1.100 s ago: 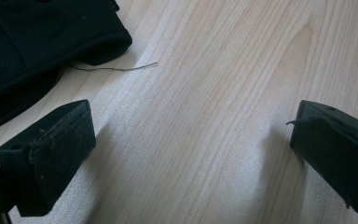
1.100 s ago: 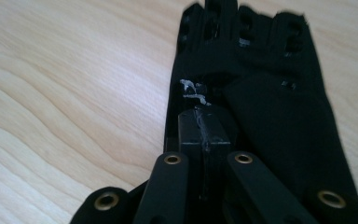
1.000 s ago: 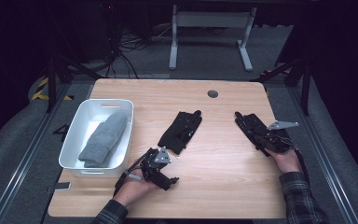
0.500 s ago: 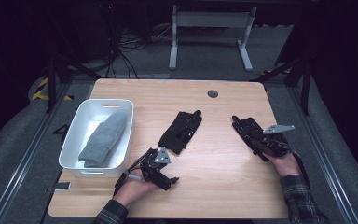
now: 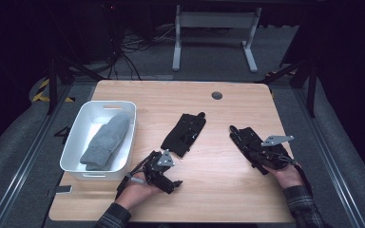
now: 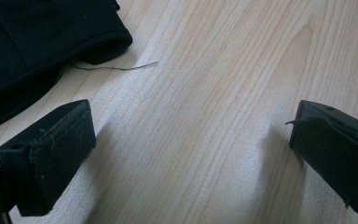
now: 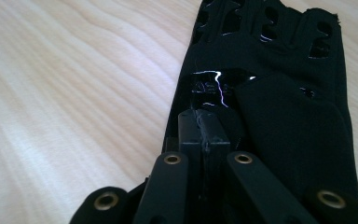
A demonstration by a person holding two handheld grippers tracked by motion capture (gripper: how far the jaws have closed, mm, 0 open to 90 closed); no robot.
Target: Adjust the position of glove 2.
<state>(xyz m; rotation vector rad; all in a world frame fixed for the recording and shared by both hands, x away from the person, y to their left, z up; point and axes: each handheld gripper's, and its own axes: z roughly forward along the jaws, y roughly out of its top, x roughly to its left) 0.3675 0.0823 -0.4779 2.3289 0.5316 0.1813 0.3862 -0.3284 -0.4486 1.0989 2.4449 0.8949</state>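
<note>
The right gripper (image 5: 237,133), held in the person's right hand (image 5: 285,173), has its two black jaws pressed together and clamped on the near edge of a black fingerless fabric glove (image 7: 270,93); in the right gripper view the glove runs straight out ahead of the jaw tips, its cut-out finger slots at the far end. In the high view this gripper lies low over the pale wooden tabletop (image 5: 209,190), and the table's right edge is just beside the hand.

A second black fingerless fabric glove (image 5: 184,134) lies flat ahead of the left gripper (image 5: 164,167) and a little to its right. That gripper's jaws stand wide apart with only bare wood between them; in the left gripper view the glove's hem (image 6: 51,51) lies just beyond the left jaw tip, with a loose thread (image 6: 116,68) trailing from it.

To the left gripper's left, close by, sits a white rectangular plastic bin (image 5: 78,142) holding a folded grey knitted cloth (image 5: 105,140). Open wood lies between the two grippers and beyond both gloves.
</note>
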